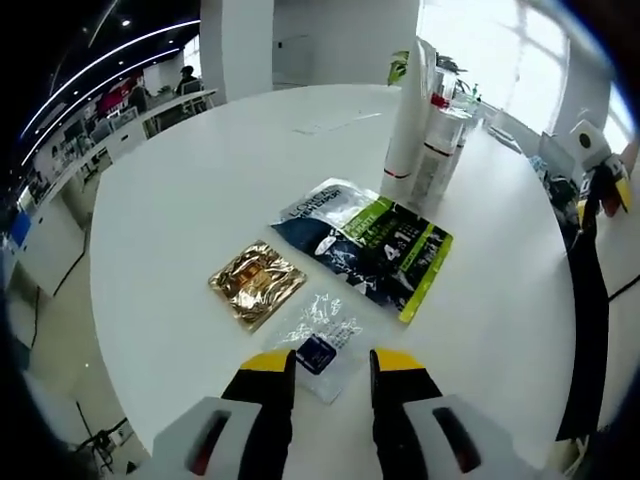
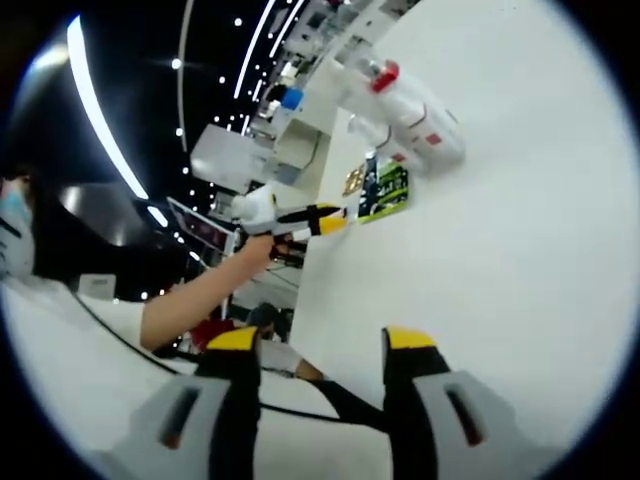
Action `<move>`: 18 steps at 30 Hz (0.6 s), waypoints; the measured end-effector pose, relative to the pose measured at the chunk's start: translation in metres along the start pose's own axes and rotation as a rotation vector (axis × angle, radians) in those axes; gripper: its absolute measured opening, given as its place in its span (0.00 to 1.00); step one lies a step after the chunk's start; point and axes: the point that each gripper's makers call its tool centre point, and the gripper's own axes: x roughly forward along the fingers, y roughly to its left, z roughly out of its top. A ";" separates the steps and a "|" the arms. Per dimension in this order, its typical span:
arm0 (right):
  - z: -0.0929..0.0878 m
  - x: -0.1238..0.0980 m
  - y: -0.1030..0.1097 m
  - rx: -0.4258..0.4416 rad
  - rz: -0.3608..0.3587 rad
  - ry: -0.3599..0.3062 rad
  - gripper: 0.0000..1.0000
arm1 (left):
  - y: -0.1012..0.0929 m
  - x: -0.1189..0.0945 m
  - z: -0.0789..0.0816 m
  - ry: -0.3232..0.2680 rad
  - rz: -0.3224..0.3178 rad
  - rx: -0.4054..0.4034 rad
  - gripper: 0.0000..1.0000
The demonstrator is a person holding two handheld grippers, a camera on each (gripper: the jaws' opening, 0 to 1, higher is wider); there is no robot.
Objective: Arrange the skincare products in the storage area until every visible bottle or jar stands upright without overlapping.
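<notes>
A tall white tube [image 1: 408,110] stands upright at the far right of the round white table [image 1: 200,200]. A shorter white bottle with a red cap [image 1: 440,140] stands close against it. In the right gripper view, which is rolled, the same bottles [image 2: 410,110] point sideways. My left gripper [image 1: 333,365] is open, just above a clear sachet with a blue piece [image 1: 320,335]. My right gripper [image 2: 320,345] is open over bare table, away from the bottles. It also shows at the table's right edge [image 1: 603,192]. A hand holds the left gripper [image 2: 333,220].
A gold foil sachet [image 1: 257,282] and a dark blue and green packet [image 1: 365,245] lie flat between my left gripper and the bottles; the packet [image 2: 385,190] also shows in the right gripper view. Desks and a seated person [image 1: 185,78] are beyond the table.
</notes>
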 end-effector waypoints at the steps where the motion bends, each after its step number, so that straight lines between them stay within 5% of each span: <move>1: 0.000 0.000 0.000 -0.003 0.001 0.002 0.46 | -0.001 -0.003 0.005 -0.034 0.007 -0.019 0.30; 5: 0.000 0.002 0.001 -0.015 0.007 0.005 0.46 | -0.016 -0.026 0.023 -0.134 0.015 -0.089 0.30; 11: 0.002 0.009 0.006 -0.044 0.023 0.010 0.46 | -0.051 -0.052 0.029 -0.274 0.027 -0.221 0.31; 18: 0.002 0.016 0.010 -0.086 0.034 0.025 0.47 | -0.126 -0.081 0.031 -0.454 -0.044 -0.423 0.33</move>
